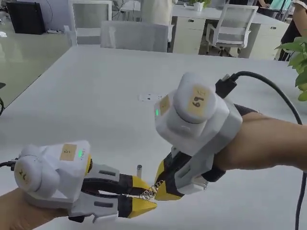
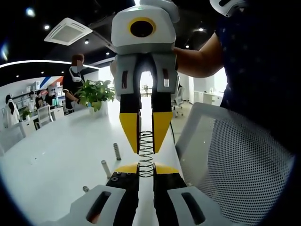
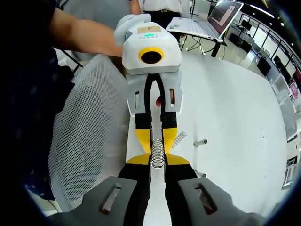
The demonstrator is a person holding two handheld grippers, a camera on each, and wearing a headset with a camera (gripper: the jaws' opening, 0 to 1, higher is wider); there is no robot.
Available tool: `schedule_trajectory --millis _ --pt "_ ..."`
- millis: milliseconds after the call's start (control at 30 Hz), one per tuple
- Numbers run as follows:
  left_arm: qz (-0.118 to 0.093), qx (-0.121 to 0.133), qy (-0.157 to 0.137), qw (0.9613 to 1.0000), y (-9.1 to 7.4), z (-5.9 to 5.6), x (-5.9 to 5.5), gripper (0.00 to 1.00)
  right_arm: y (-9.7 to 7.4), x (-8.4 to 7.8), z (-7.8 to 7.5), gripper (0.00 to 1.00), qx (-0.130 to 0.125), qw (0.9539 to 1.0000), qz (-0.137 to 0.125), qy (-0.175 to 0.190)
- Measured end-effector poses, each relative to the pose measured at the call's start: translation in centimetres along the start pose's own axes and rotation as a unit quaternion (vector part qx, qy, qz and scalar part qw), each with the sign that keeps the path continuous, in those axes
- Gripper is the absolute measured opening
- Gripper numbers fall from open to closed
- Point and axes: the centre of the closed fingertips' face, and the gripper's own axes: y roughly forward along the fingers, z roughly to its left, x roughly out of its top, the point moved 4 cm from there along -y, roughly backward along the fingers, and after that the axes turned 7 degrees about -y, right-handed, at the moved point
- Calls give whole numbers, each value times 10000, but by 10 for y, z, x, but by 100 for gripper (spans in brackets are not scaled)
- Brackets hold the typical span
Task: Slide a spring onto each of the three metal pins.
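A thin steel spring (image 1: 150,192) stretches between my two grippers, low over the white table's near edge. My left gripper (image 2: 146,168) is shut on one end of the spring (image 2: 146,153), and my right gripper (image 3: 157,160) is shut on the other end (image 3: 157,149). The yellow tips face each other in the head view: left gripper (image 1: 144,202), right gripper (image 1: 163,189). One bare metal pin (image 1: 139,170) stands just behind them. In the left gripper view, three pins stand in a row (image 2: 106,168) (image 2: 85,189); the farthest (image 2: 116,150) looks ribbed, as if coiled.
A second coil (image 3: 178,139) and a small pin (image 3: 200,141) sit on the white table (image 1: 96,96) beside the grippers. A mesh-backed chair (image 3: 89,141) stands against the near edge. A plant (image 1: 297,57) is at the table's right side; people sit farther off.
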Motion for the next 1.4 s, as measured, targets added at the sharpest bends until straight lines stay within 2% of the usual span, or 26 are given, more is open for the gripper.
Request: schedule_trajectory --millis 567,1100,1400 --pt "-11 -25 25 10000 3 -1 1 3 0 11 -1 7 53 9996 187 -188" --pt "31 -19 -11 10000 2 1 -3 4 3 10 -2 7 63 9995 234 -185" --pt "101 36 -72 9999 0 3 -7 13 2 10 -6 7 43 9995 248 -186"
